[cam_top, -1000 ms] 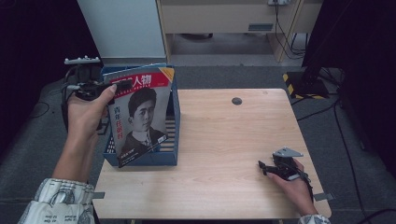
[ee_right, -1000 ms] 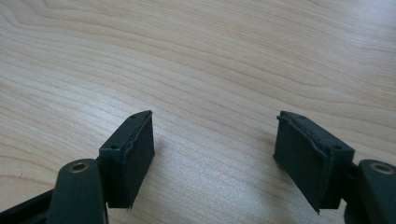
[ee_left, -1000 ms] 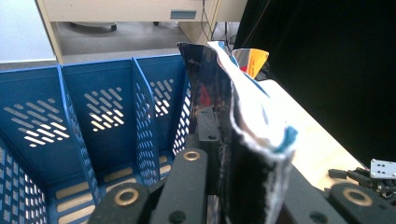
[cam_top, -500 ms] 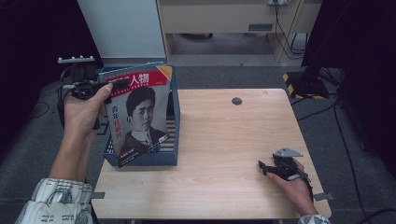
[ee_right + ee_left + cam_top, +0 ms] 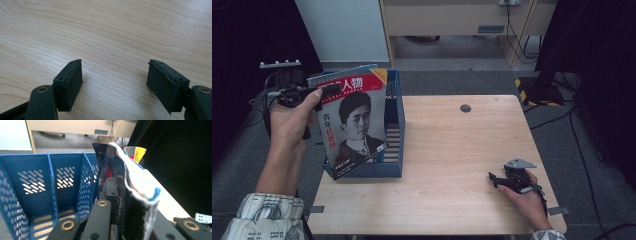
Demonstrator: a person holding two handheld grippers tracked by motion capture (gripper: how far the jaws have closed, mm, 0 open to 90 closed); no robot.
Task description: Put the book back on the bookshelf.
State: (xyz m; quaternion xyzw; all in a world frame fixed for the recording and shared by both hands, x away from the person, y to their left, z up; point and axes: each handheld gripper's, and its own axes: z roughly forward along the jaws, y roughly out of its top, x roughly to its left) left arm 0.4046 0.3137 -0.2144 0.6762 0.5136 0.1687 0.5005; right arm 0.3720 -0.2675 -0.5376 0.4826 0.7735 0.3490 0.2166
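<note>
While the left gripper (image 5: 304, 95) stays clamped on the top edge of the glossy red-and-black portrait magazine (image 5: 354, 125) at centre left — its foot inside the blue slotted plastic file rack (image 5: 394, 130) — the floppy pages could buckle. Snagging a divider might tip the rack; the right gripper (image 5: 498, 179) rests spread and empty, lower right, on the pale wooden table (image 5: 452, 150).

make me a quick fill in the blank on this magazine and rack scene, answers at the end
1. The left gripper is shut on a ____.
2. The file rack is coloured ____.
3. The right gripper rests on the table with its jaws ____.
Missing words: magazine; blue; open
</note>
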